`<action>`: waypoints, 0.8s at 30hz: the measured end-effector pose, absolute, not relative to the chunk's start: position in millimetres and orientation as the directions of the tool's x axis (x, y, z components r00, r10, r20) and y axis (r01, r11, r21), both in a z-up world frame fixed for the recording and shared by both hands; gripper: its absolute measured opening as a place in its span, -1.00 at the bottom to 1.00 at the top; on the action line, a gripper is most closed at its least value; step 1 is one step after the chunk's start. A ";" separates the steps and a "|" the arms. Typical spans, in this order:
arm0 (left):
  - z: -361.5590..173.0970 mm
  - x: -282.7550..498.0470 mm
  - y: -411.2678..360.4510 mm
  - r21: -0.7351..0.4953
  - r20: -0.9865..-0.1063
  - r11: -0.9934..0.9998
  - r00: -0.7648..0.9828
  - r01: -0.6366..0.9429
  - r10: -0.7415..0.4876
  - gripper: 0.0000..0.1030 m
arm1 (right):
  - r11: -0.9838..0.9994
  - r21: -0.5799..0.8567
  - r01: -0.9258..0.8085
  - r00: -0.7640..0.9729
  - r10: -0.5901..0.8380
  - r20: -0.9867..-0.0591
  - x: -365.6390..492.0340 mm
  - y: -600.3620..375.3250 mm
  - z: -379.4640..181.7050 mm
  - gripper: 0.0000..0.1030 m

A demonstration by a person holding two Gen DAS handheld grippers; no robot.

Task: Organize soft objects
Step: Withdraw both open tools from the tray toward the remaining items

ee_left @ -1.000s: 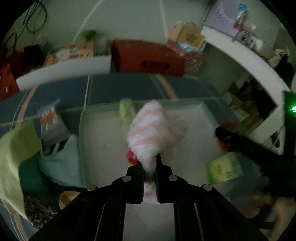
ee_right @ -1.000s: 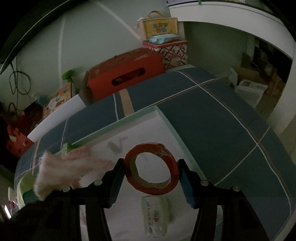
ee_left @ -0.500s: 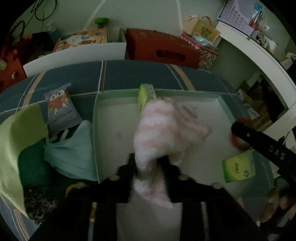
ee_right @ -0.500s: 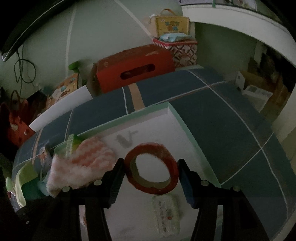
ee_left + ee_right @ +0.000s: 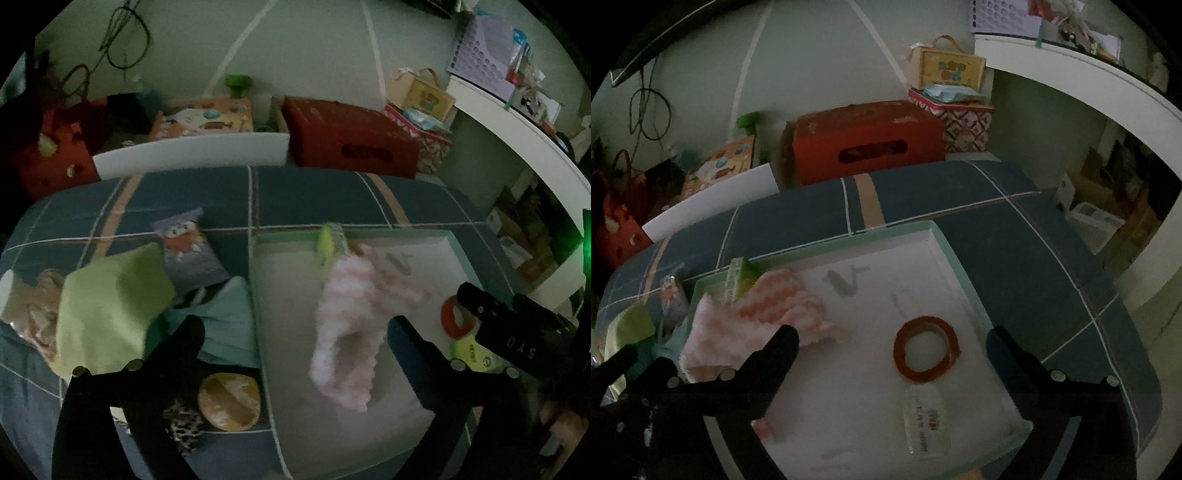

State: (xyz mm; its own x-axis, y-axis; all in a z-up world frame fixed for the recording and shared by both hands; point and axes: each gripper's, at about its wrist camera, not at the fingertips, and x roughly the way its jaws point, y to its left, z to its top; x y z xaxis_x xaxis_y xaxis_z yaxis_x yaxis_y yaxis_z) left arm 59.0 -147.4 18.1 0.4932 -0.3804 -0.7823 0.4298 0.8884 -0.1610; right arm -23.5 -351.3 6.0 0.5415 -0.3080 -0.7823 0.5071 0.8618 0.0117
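A pink-and-white striped fluffy cloth (image 5: 351, 325) lies blurred in the white tray (image 5: 351, 232), loose from my left gripper (image 5: 295, 332). That gripper's jaws are opening wide and its pads touch nothing. In the right wrist view the same cloth (image 5: 757, 321) rests at the left of the tray (image 5: 956, 266). My right gripper (image 5: 892, 347) is also opening, above a red tape ring (image 5: 926, 349) that lies flat on the tray floor, free of both fingers.
In the tray are a green pack (image 5: 328, 243), a yellow-green packet (image 5: 472, 354) and a clear packet (image 5: 925, 417). Left of it on the blue bedcover lie a light green cloth (image 5: 110, 302), a teal cloth (image 5: 221, 321), a snack bag (image 5: 188, 243) and an orange disc (image 5: 229, 400).
My left gripper has opened and let go of the pink cloth, which dropped into the tray. My right gripper has opened and released the red tape ring onto the tray floor.
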 end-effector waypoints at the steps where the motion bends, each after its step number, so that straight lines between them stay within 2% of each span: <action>1: 20.3 58.6 -144.6 -0.159 -0.778 0.891 0.502 0.424 -0.378 0.93 | 0.863 0.009 0.505 0.543 -0.310 -0.780 -23.3 -350.1 6.2 1.00; 13: 40.2 66.3 -98.2 -0.156 -0.741 0.944 0.597 0.292 -0.307 0.94 | 0.876 0.016 0.482 0.575 -0.303 -0.760 -18.2 -337.6 10.0 1.00; 24: 50.9 69.5 -68.5 -0.082 -0.739 0.971 0.640 0.225 -0.210 0.94 | 0.896 -0.011 0.443 0.616 -0.314 -0.722 -10.4 -313.8 18.8 1.00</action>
State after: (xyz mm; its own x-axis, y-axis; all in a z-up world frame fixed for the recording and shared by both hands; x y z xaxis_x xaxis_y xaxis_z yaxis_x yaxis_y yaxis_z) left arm 69.5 -68.5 50.9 0.6404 -0.2105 -0.7386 0.2248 0.9710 -0.0818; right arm -10.4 -313.8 18.8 0.6165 -0.3140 -0.7220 0.4434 0.8962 -0.0112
